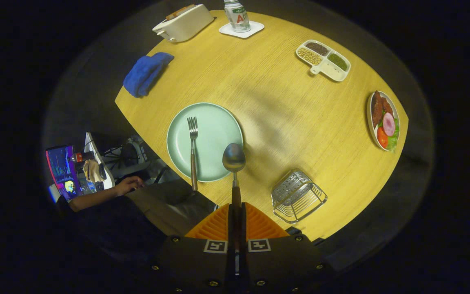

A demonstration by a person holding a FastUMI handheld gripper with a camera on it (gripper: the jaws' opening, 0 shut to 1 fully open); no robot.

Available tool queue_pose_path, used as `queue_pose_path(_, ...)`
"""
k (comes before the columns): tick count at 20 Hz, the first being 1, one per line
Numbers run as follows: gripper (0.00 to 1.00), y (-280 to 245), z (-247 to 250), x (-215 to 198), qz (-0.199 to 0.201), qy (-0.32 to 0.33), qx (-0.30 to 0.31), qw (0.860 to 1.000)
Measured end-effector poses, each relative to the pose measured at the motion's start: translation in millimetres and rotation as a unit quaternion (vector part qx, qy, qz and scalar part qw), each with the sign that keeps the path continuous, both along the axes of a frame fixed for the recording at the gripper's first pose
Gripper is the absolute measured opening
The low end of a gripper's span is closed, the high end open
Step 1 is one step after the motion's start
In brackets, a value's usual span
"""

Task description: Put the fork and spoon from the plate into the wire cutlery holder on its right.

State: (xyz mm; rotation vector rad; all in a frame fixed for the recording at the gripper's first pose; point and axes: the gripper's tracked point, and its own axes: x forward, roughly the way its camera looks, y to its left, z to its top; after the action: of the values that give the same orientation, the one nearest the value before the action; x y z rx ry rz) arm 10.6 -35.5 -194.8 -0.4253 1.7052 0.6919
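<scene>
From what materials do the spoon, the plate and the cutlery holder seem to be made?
Spoon, held by its handle between the shut fingers of the gripper: shiny grey bowl, likely polished steel; the brown handle could be wood or plastic.
Plate: pale green with a smooth matte face, probably glazed ceramic, perhaps melamine.
Cutlery holder: thin silvery bars that glint, so probably plated or stainless metal wire.

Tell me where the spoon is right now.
In the gripper view, the spoon is clamped by its handle between the gripper fingers, its bowl over the green plate's near-right rim.

Staged dining booth, wooden table, toaster, food plate
</scene>
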Motion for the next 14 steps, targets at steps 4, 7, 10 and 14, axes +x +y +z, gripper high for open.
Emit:
queue_pose_path(4,0.04,-48.5,22.4,0.0,-0.026,-0.018,-0.012,0.999)
queue_pose_path(7,0.04,-83.5,32.5,0.3,-0.051,-0.031,-0.02,0.998)
queue_pose_path(10,0.04,-111.1,32.7,-0.4,-0.076,-0.04,-0.031,0.996)
queue_pose_path(14,0.04,-126.4,18.6,-7.6,-0.097,-0.035,-0.033,0.994)
